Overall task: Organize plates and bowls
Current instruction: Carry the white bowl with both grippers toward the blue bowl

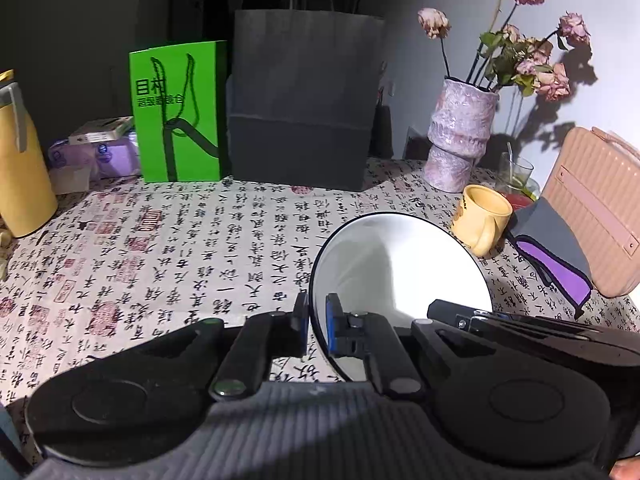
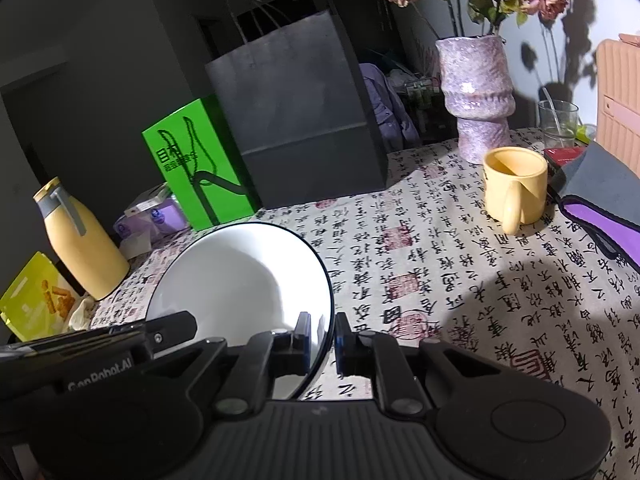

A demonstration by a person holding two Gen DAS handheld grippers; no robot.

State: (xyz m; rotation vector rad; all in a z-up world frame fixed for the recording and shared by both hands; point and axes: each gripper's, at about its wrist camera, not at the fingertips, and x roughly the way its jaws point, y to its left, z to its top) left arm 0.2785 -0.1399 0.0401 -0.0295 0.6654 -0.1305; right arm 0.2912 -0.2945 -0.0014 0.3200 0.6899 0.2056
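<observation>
So, left tongs (image 1: 318, 328) and right tongs (image 2: 322, 340) both pinching opposite rims of white black-edged ceramic bowl (image 1: 400, 264), bare calligraphy-print worktop (image 1: 180, 248) around, yellow mug (image 2: 514, 186) well apart.

Both tools clamped (left (image 1: 318, 330), right (image 2: 328, 340)), angled downward

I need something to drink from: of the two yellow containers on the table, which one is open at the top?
The yellow ceramic mug with a handle, near the purple vase, is open. The tall yellow bottle has a grey cap.
</observation>
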